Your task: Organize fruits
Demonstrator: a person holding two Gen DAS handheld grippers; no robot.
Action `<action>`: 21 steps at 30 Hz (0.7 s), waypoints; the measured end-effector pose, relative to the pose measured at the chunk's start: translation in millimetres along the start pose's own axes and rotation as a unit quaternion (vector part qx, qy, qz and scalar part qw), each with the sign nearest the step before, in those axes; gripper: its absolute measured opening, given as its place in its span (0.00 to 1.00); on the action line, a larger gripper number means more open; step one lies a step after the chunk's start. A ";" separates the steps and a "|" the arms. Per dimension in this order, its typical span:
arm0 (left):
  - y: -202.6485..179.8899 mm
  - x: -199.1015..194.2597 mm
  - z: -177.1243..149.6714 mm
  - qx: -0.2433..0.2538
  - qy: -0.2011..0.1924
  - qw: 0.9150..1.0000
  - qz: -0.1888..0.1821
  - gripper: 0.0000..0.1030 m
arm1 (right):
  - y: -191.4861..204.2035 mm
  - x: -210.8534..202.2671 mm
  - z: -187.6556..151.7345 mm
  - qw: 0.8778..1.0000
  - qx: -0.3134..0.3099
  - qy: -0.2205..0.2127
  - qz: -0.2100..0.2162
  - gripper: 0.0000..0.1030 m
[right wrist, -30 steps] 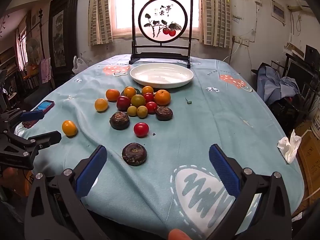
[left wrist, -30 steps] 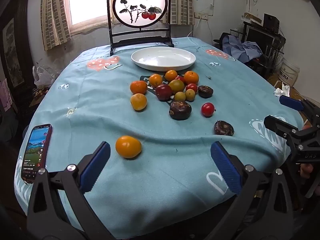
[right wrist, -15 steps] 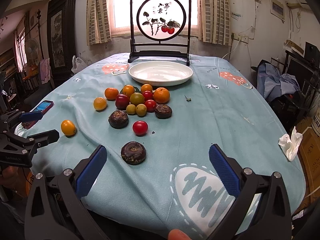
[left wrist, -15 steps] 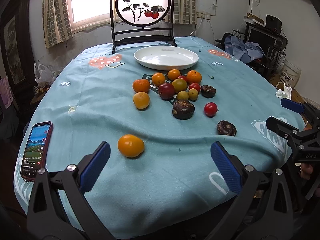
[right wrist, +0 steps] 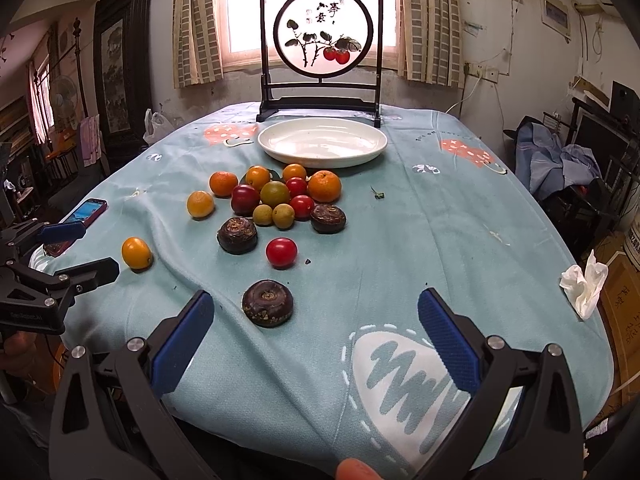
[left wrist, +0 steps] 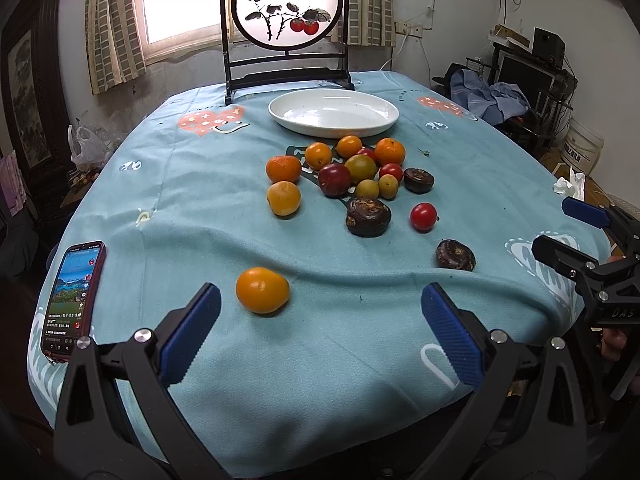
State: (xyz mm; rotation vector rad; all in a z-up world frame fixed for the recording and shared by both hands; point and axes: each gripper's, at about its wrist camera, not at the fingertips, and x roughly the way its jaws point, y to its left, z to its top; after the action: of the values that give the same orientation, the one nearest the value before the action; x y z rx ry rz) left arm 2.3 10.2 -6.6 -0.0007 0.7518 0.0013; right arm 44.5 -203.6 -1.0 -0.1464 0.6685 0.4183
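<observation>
A blue cloth [left wrist: 200, 184] covers your table, with a white plate [left wrist: 334, 118] at the far side and the fruits [left wrist: 352, 172] piled just before it. Your left gripper [left wrist: 320, 332] gapes wide, an orange fruit [left wrist: 262, 290] near its left finger. Your right gripper [right wrist: 316, 336] gapes too, a dark fruit [right wrist: 268, 303] close ahead.

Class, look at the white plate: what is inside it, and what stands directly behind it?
The white plate holds no fruit. Behind it stands a dark-framed painted screen; the plate's far rim hides part of the screen's base.
</observation>
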 end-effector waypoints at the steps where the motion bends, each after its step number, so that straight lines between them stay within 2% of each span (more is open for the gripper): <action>1: -0.2 0.1 0.1 0.000 0.000 1.000 0.000 0.98 | -0.1 -0.1 -0.1 1.000 0.000 0.000 0.001 0.99; 21: 1.8 0.9 -1.3 0.000 0.001 1.000 0.000 0.98 | 0.5 3.1 -1.2 1.000 0.001 0.003 0.000 0.99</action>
State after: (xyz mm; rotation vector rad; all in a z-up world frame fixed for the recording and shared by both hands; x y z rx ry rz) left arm 2.1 12.1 -8.2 -0.0008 0.7534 0.0016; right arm 45.8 -202.4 -3.9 -0.1461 0.6741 0.4180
